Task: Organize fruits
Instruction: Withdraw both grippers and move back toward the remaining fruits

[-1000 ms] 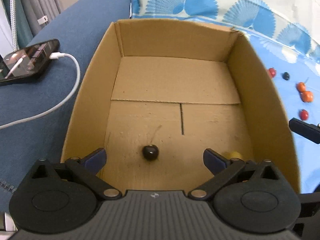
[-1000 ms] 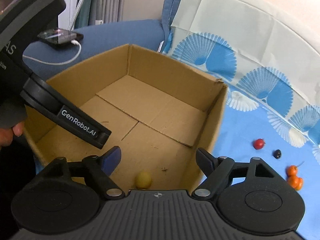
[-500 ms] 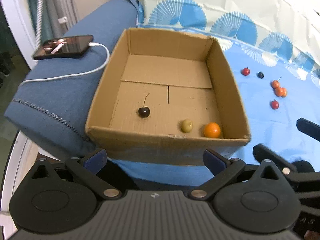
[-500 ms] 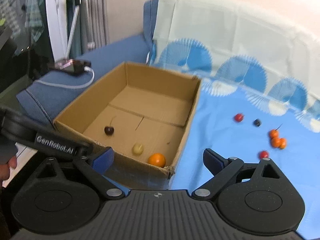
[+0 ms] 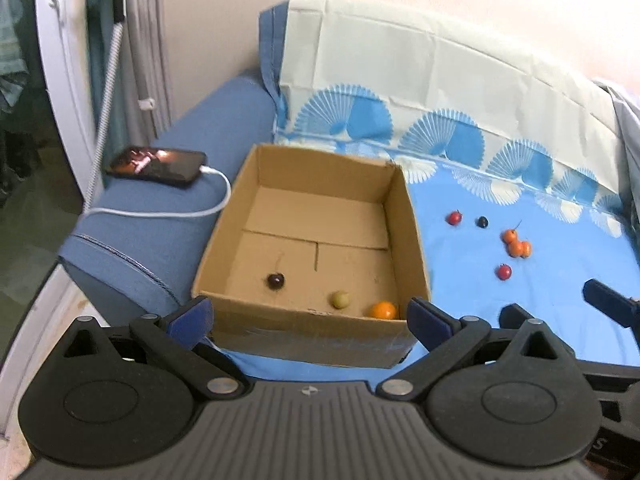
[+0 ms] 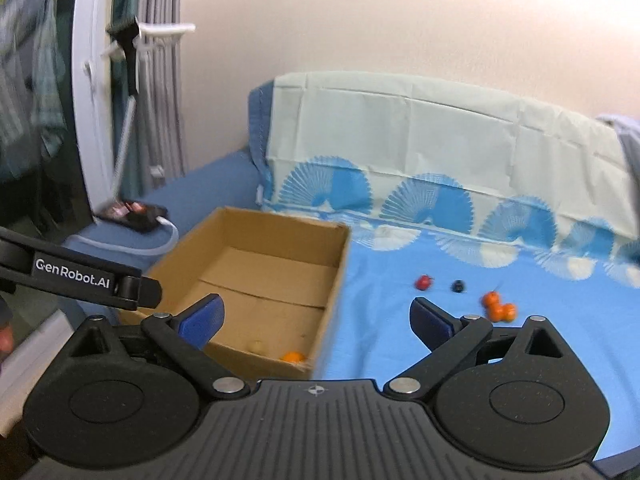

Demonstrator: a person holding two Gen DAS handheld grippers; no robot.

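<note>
An open cardboard box [image 5: 404, 216] sits on the blue cloth and holds a dark cherry [image 5: 275, 280], a yellow-green fruit [image 5: 340, 300] and a small orange [image 5: 383, 310]. The box also shows in the right wrist view [image 6: 338, 276]. On the cloth to its right lie a red fruit [image 5: 454, 217], a dark berry [image 5: 482, 222], an orange cluster [image 5: 517, 245] and another red fruit [image 5: 504, 271]. My left gripper [image 5: 310, 318] is open and empty, in front of the box. My right gripper [image 6: 316, 318] is open and empty, pulled back from box and fruits.
A phone [image 5: 158, 166] on a white charging cable [image 5: 168, 211] lies on the blue sofa arm left of the box. The sofa back with a fan-patterned cover [image 5: 440, 92] stands behind. A white frame [image 5: 60, 80] stands at the far left.
Both grippers have pulled back and up from inside the box, so the whole box and the loose fruits on the cloth come into view. Both stay open and empty.
</note>
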